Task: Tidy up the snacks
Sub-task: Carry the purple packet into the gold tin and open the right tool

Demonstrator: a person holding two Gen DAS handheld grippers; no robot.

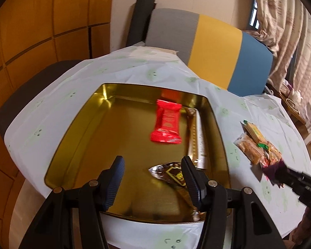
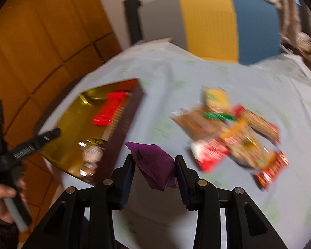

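Purple packet (image 2: pixel 155 166) pinched between the fingers of the right tool (image 2: pixel 154 167), held above the tabletop (image 2: pixel 197 70) between the gold tin (image 1: pixel 76 137) and the loose snack pile (image 2: pixel 234 130); left tool (image 1: pixel 152 178) hangs spread and empty over the tin's near edge. Step in hand, as judged: carrying this packet to the tin, next a short move across its rim and a release. Count: one tin, holding one red packet (image 1: pixel 167 124), one dark packet (image 1: pixel 172 173) and one pale stick (image 1: pixel 201 139); pile too blurred to count, roughly six.
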